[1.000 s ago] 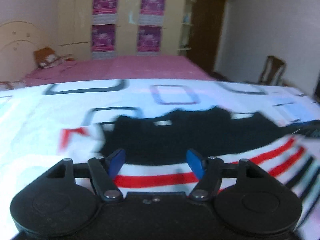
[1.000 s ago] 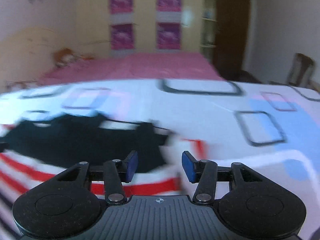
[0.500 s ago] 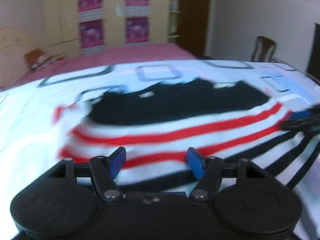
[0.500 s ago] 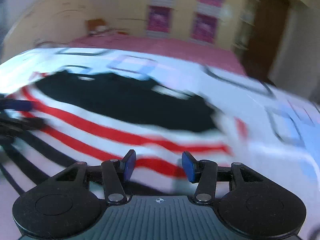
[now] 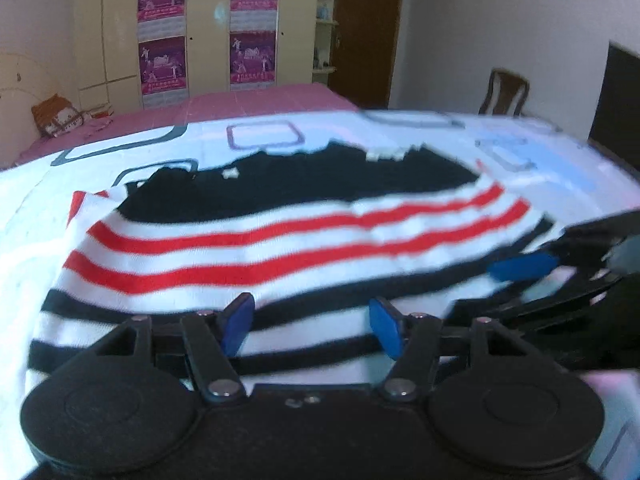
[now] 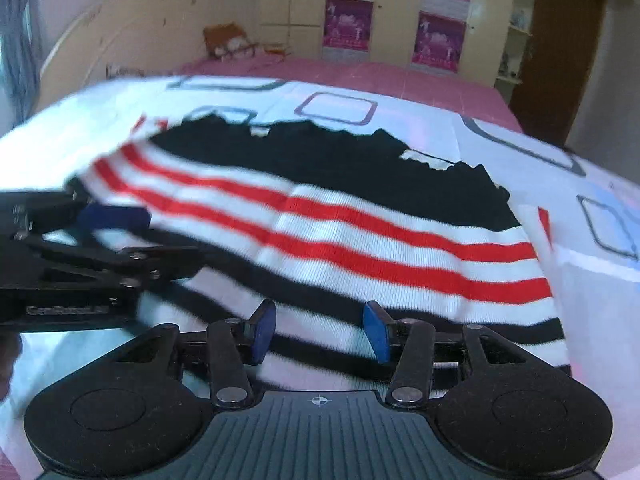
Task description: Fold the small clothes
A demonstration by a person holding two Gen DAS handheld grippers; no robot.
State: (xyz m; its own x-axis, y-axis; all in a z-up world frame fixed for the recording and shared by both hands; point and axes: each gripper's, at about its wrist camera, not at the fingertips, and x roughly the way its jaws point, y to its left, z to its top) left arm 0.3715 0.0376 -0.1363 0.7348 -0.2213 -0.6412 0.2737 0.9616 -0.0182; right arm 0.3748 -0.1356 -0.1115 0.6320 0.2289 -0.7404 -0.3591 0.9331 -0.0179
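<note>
A small knit garment (image 5: 280, 236) lies flat on a white patterned sheet (image 5: 40, 192). It is black at the far end, then white with red stripes, then black stripes near me; it also shows in the right wrist view (image 6: 360, 240). My left gripper (image 5: 312, 328) is open and empty over the near black-striped hem. My right gripper (image 6: 316, 332) is open and empty over the same hem, further right. Each gripper shows in the other's view, the right one (image 5: 560, 272) and the left one (image 6: 92, 240).
The white sheet with square outlines (image 6: 336, 108) covers the work surface. Behind it is a pink bed (image 5: 240, 104) with a cushion (image 5: 56, 114). A wardrobe with purple posters (image 5: 252, 24), a brown door (image 5: 368, 32) and a wooden chair (image 5: 504, 92) stand at the back.
Both grippers have drawn back from the garment's far black end to its near striped hem and turned toward each other. Both stay open and empty.
</note>
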